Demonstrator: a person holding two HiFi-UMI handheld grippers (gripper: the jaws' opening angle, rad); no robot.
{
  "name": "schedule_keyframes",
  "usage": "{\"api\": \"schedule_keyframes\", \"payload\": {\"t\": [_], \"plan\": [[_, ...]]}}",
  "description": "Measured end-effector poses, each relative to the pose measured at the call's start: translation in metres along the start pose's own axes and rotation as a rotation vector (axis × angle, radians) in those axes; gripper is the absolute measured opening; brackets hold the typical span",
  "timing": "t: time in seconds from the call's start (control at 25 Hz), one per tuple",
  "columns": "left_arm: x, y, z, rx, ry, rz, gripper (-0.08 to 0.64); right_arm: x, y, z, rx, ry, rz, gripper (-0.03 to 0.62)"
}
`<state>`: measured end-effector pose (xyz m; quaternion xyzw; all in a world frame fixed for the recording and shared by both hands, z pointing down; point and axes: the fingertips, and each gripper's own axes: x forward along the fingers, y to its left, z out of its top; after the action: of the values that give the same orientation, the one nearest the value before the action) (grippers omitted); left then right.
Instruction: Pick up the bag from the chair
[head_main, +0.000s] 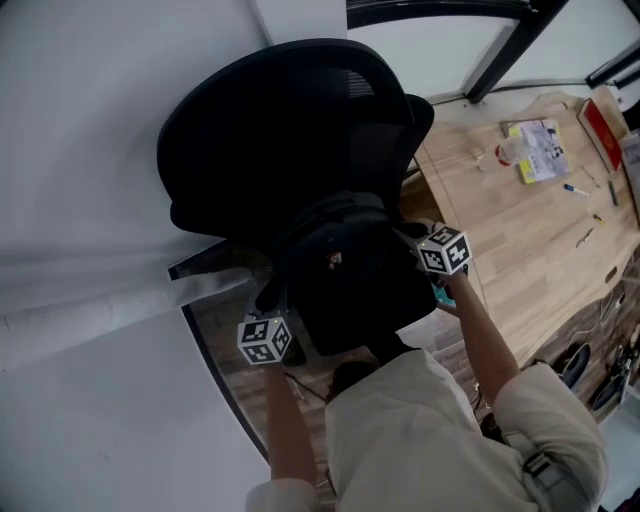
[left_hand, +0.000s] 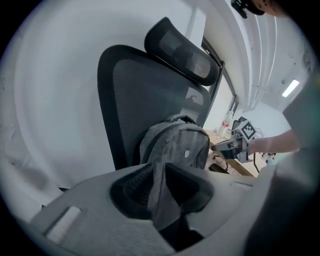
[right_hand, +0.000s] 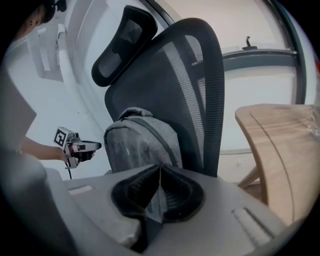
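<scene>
A grey backpack (head_main: 340, 275) stands upright on the seat of a black mesh office chair (head_main: 290, 130), leaning on its backrest. My left gripper (left_hand: 161, 187) is shut on a grey strap (left_hand: 159, 200) that runs down from the backpack (left_hand: 177, 145). My right gripper (right_hand: 159, 192) is shut on a thin strap (right_hand: 156, 197) of the same backpack (right_hand: 140, 140). In the head view the left gripper (head_main: 278, 310) sits at the bag's left side and the right gripper (head_main: 412, 238) at its right side.
A wooden table (head_main: 520, 230) stands close to the chair's right, with a bottle (head_main: 510, 150), papers (head_main: 540, 150) and pens on it. A white wall (head_main: 80, 250) lies behind and left of the chair. The table edge (right_hand: 280, 150) is near my right gripper.
</scene>
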<state>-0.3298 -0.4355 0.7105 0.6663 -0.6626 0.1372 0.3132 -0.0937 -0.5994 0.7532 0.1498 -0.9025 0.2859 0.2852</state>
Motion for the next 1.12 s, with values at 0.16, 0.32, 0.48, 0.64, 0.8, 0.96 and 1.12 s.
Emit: {"api": "schedule_keyframes", "payload": {"t": [0.16, 0.32, 0.48, 0.64, 0.8, 0.96, 1.12], "plan": [[0.027, 0.020, -0.017, -0.032, 0.010, -0.022, 0.127, 0.021, -0.017, -0.007, -0.005, 0.032, 0.004, 0.101], [0.049, 0.033, -0.033, -0.072, 0.010, -0.064, 0.277, 0.037, -0.025, -0.018, -0.026, 0.053, 0.007, 0.306], [0.080, 0.032, -0.053, -0.043, 0.062, -0.144, 0.365, 0.064, -0.027, -0.011, -0.042, 0.001, 0.047, 0.403], [0.104, 0.027, -0.075, 0.010, 0.130, -0.210, 0.371, 0.098, -0.018, -0.028, -0.049, 0.025, 0.098, 0.408], [0.120, 0.024, -0.083, -0.002, 0.125, -0.233, 0.367, 0.121, -0.021, -0.063, -0.033, 0.123, 0.145, 0.408], [0.127, 0.022, -0.083, -0.024, 0.107, -0.249, 0.364, 0.131, -0.025, -0.092, -0.048, 0.173, 0.159, 0.404], [0.128, 0.017, -0.082, -0.009, 0.103, -0.252, 0.277, 0.131, -0.023, -0.091, -0.068, 0.155, 0.140, 0.326]]}}
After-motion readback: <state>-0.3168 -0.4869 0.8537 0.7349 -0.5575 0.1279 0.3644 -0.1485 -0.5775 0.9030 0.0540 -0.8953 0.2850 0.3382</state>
